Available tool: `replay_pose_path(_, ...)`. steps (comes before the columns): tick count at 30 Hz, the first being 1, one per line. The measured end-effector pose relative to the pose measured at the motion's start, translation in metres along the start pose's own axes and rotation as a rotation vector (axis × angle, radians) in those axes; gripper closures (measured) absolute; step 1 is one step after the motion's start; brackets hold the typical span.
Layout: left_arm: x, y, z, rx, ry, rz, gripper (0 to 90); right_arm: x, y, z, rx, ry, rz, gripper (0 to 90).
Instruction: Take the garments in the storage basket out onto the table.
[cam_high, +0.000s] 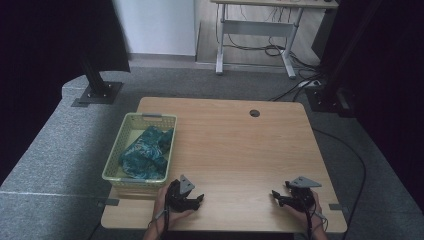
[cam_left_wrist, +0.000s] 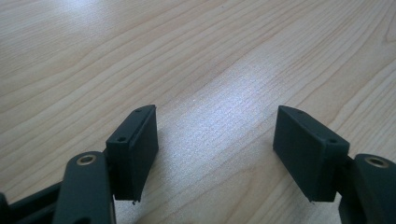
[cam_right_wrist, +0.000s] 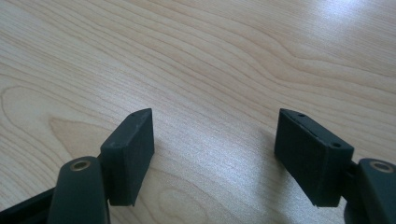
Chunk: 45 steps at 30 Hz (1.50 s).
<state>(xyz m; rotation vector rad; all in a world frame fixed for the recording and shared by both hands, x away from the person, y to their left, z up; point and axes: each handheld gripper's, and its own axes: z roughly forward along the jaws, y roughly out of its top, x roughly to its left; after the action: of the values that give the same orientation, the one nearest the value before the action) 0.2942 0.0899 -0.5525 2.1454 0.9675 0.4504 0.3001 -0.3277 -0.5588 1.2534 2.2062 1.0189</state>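
The left hand-held gripper (cam_high: 192, 201) rests low over the near edge of the wooden tabletop (cam_high: 235, 150), its jaws spread wide with nothing between them; in the left gripper view (cam_left_wrist: 215, 144) only bare wood grain lies in the gap and beyond the black pads. The right hand-held gripper (cam_high: 280, 197) sits well apart from it, near the tabletop's near right corner, and its jaws stand just as wide and hold nothing; the right gripper view (cam_right_wrist: 215, 149) shows plain wood between and ahead of them. In the high view the two tools point toward each other across a bare stretch of wood. Just behind the left hand-held gripper, close to it, stands a pale green basket (cam_high: 114, 165) along the left edge of the tabletop. Inside the basket lies a crumpled teal patterned cloth (cam_high: 146, 152), bunched toward the end nearer the left hand-held gripper and touched by neither tool. Far ahead of both, toward the far edge of the tabletop, is a small round cable hole (cam_high: 254, 113). Each tool carries a grey three-cornered plate on top, and a hand grips each from the near side.
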Motion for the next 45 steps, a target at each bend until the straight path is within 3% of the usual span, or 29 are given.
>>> replay_pose_path(17, -0.002, -0.001, -0.002, 0.004, -0.002, -0.002, 28.9, 0.0, -0.001, -0.001, 0.002, -0.012, 0.01, 25.9)
replay_pose_path(25, -0.001, 0.0, -0.008, 0.041, 0.002, -0.02, 30.0, 0.0, -0.001, -0.001, 0.002, -0.01, 0.008, 25.9)
replay_pose_path(29, 0.0, 0.004, -0.016, 0.006, -0.005, -0.039, 30.4, 0.0, 0.0, -0.001, 0.002, -0.007, 0.006, 25.9)
replay_pose_path(35, 0.003, 0.009, -0.036, -0.052, 0.022, -0.047, 30.4, 0.0, 0.0, -0.001, 0.002, -0.007, 0.006, 25.9)
replay_pose_path(45, 0.008, 0.014, -0.05, -0.065, 0.045, -0.032, 30.1, 0.0, 0.0, -0.001, 0.002, -0.008, 0.006, 25.8)
